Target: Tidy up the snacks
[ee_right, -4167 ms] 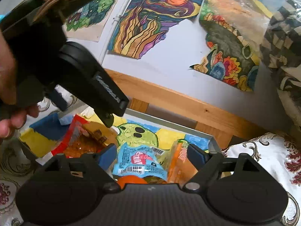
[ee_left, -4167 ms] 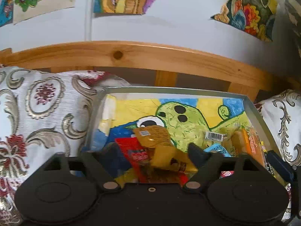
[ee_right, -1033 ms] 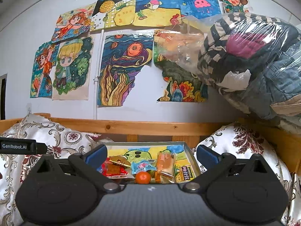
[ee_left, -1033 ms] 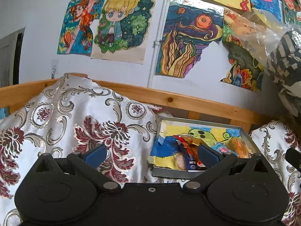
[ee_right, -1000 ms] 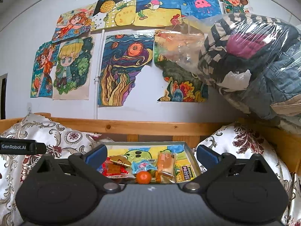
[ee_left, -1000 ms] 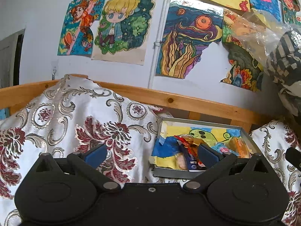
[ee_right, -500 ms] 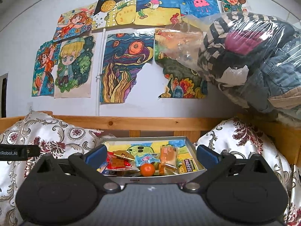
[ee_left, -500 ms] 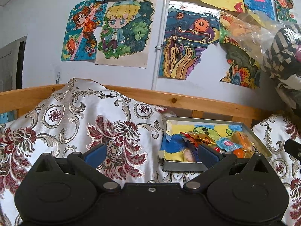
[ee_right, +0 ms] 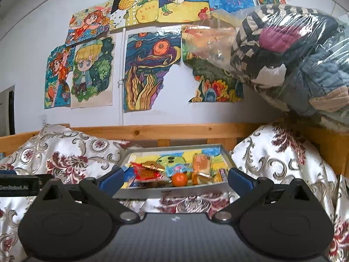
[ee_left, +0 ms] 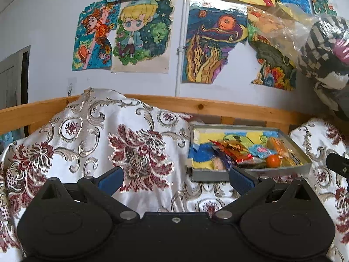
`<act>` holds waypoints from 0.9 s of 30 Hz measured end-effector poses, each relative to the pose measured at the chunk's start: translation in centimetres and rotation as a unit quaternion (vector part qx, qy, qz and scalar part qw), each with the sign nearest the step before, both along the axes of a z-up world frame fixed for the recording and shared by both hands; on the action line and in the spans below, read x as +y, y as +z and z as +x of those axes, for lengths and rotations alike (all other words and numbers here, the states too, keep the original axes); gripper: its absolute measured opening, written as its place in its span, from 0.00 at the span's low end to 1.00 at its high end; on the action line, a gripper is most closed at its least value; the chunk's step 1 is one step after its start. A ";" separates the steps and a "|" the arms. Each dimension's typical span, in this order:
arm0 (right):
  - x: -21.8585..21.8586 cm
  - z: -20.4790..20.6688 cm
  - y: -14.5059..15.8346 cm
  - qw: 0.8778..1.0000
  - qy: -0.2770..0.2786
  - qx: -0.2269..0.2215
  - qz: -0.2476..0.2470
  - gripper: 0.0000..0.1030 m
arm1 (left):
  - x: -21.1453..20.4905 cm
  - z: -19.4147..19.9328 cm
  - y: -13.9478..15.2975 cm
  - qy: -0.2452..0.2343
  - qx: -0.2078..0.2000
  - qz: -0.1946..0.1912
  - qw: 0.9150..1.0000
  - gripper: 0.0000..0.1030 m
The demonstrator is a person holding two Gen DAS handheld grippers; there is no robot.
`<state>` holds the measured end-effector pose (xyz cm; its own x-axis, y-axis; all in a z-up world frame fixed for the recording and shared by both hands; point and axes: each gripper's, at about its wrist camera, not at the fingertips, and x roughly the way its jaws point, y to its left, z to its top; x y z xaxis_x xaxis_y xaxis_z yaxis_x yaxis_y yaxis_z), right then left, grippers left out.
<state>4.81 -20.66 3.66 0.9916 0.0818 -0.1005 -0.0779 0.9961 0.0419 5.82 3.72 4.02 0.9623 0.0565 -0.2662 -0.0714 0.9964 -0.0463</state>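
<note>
Left gripper point(ee_left: 175, 180): jaws wide, empty, short of tray
Right gripper point(ee_right: 175, 178): jaws wide, empty
Tray point(ee_right: 174, 189): snacks, orange point(ee_right: 179, 179), between patterned cushions point(ee_right: 281, 163)

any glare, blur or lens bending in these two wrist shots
Left wrist view: fisheye bows the wooden rail; snacks in the tray look slightly soft. Right wrist view: glare streaks on the clear plastic bag, dark vignette in the corners, tangerine reasonably sharp.
</note>
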 end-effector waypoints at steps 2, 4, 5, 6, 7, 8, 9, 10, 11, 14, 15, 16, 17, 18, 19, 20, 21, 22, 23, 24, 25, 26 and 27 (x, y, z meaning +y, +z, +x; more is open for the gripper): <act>0.1 -0.6 -0.1 1.000 0.000 0.004 -0.001 1.00 | -0.1 -0.4 -0.2 -0.004 0.008 0.002 1.000 0.99; 0.0 -1.2 -0.1 1.000 -0.003 0.006 0.002 1.00 | -0.3 -1.0 -0.3 -0.007 0.013 0.004 1.000 0.99; -0.1 -1.5 -0.1 1.000 -0.004 0.008 0.004 1.00 | -0.3 -1.2 -0.3 -0.009 0.015 0.006 1.000 0.99; -0.3 -1.8 -0.1 1.000 -0.007 0.009 0.006 1.00 | -0.3 -1.5 -0.4 -0.010 0.016 0.008 1.000 0.99; -0.4 -2.1 -0.2 1.000 -0.010 0.009 0.008 1.00 | -0.4 -1.8 -0.4 -0.011 0.017 0.010 1.000 0.99; -0.4 -2.3 -0.2 1.000 -0.012 0.010 0.009 1.00 | -0.4 -2.1 -0.4 -0.011 0.017 0.011 1.000 0.99; -0.5 -2.5 -0.2 1.000 -0.014 0.011 0.009 1.00 | -0.4 -2.4 -0.4 -0.012 0.017 0.011 1.000 0.99; -0.6 -2.8 -0.2 1.000 -0.017 0.012 0.010 1.00 | -0.4 -2.6 -0.4 -0.013 0.018 0.012 1.000 0.99; -0.6 -3.1 -0.3 1.000 -0.018 0.012 0.010 1.00 | -0.5 -2.9 -0.4 -0.014 0.018 0.012 1.000 0.99; -0.5 -3.9 -0.4 1.000 -0.018 0.014 0.004 1.00 | -0.6 -3.7 -0.4 -0.018 0.018 0.017 1.000 0.99; -0.5 -4.2 -0.5 1.000 -0.018 0.015 0.002 1.00 | -0.6 -3.9 -0.4 -0.018 0.017 0.019 0.999 0.99; -0.4 -4.4 -0.6 1.000 -0.016 0.016 -0.001 1.00 | -0.7 -4.2 -0.5 -0.020 0.017 0.022 0.999 0.99; -0.3 -4.7 -0.6 1.000 -0.016 0.018 -0.003 1.00 | -0.7 -4.4 -0.5 -0.021 0.018 0.024 0.999 0.99; -0.2 -4.9 -0.7 1.000 -0.015 0.020 -0.004 1.00 | -0.7 -4.7 -0.5 -0.022 0.020 0.026 0.999 0.99; -0.1 -5.1 -0.7 1.000 -0.014 0.022 -0.005 1.00 | -0.7 -4.9 -0.5 -0.022 0.021 0.027 0.999 0.99; 0.0 -5.4 -0.8 1.000 -0.012 0.024 -0.007 1.00 | -0.6 -5.2 -0.6 -0.023 0.023 0.028 0.999 0.99; 0.1 -5.6 -0.8 1.000 -0.010 0.025 -0.009 1.00 | -0.6 -5.4 -0.7 -0.023 0.025 0.028 0.999 0.99; 0.1 -5.9 -0.9 1.000 -0.009 0.026 -0.011 1.00 | -0.5 -5.6 -0.8 -0.023 0.027 0.027 0.999 0.99; 0.2 -6.1 -0.9 1.000 -0.008 0.027 -0.013 1.00 | -0.4 -5.9 -0.8 -0.022 0.030 0.027 0.999 0.99; 0.3 -6.3 -0.9 0.999 -0.007 0.028 -0.015 1.00 | -0.4 -6.1 -0.9 -0.022 0.032 0.027 0.999 0.99; 0.3 -6.5 -1.0 0.999 -0.007 0.030 -0.016 1.00 | -0.4 -6.3 -1.0 -0.023 0.034 0.027 0.999 0.99; 0.4 -6.7 -1.0 0.999 -0.006 0.031 -0.015 1.00 | -0.4 -6.5 -1.1 -0.023 0.037 0.029 0.999 0.99; 0.3 -6.8 -1.1 0.999 -0.007 0.033 -0.015 1.00 | -0.4 -6.7 -1.2 -0.023 0.039 0.030 0.999 0.99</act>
<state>-2.00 -20.32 2.60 0.9836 0.0650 -0.1684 -0.0629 0.9979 0.0176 -0.84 3.36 2.84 0.9406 0.0312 -0.3380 -0.0267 0.9995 0.0181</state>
